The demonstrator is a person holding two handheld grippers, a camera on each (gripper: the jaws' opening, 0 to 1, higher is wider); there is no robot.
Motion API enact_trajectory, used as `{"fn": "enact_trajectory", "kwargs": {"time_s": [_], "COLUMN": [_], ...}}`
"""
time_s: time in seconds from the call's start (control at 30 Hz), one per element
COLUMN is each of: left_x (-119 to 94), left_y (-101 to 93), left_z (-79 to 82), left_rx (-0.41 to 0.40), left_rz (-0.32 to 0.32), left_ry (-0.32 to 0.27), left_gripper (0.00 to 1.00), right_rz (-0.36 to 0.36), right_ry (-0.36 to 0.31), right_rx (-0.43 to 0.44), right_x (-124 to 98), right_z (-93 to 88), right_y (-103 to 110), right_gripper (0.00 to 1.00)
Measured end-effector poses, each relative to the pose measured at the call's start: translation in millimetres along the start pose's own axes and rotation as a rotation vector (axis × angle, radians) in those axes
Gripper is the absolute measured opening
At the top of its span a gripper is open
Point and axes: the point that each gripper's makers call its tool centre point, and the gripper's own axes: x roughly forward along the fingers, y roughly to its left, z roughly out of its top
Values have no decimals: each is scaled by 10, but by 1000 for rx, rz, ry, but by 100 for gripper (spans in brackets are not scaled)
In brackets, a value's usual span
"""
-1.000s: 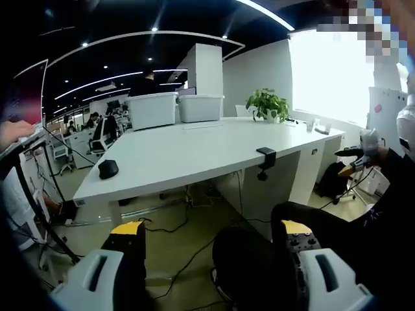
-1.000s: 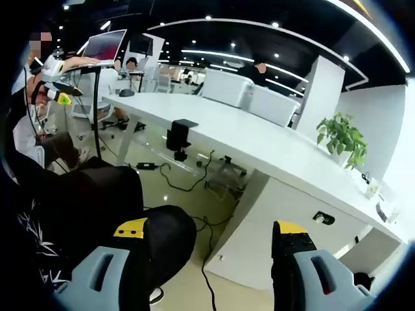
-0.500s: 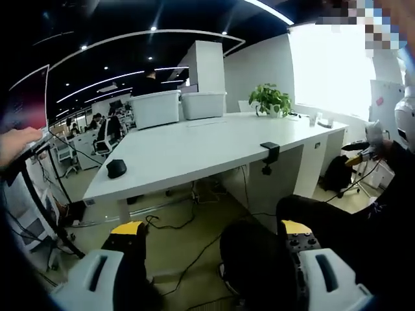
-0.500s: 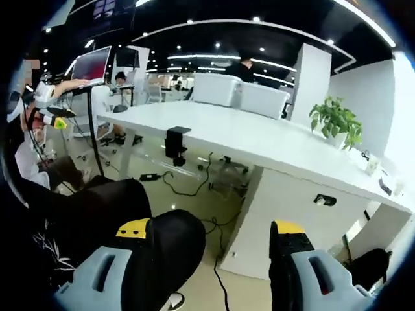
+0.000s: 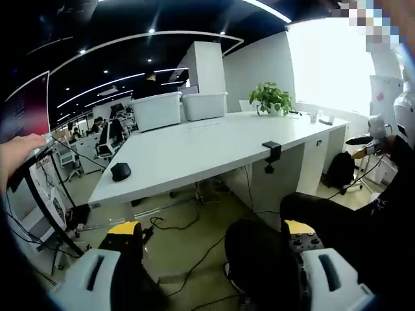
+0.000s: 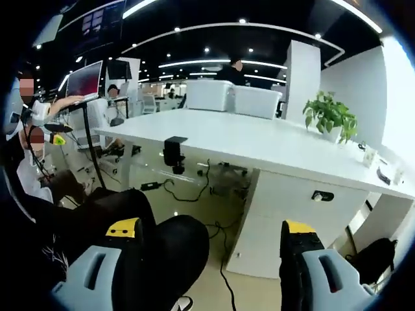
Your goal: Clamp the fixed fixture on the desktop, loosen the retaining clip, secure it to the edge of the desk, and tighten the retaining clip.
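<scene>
Since a second ago both cameras have swung a little, so the white desk (image 5: 194,146) sits slightly higher and nearer in each view; the things on it look unmoved. The black clamp fixture (image 5: 273,153) already grips the desk edge, well ahead of the left gripper (image 5: 211,243) and to its upper right; in the right gripper view the same fixture (image 6: 172,151) lies well ahead and to the upper left of the right gripper (image 6: 211,243). Both grippers hang spread wide, empty, touching nothing, over the person's dark knees. A good approach would probably bring one gripper squarely onto the fixture body, keeping the other free for the clip screw beneath.
</scene>
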Motion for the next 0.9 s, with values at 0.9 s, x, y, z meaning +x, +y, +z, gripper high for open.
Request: {"fn": "enact_trajectory", "kwargs": {"time_s": [0.9], "left_x": [12], "left_y": [122], "left_z": [34], "left_rx": [-41], "left_rz": [45], "left_ry": [-5], "left_gripper": [95], "right_rz": [-36], "right_ry": [28], "right_rx": [41], "right_x": [7], "right_z": [-72], "right_y": [-78], "right_gripper": [96]}}
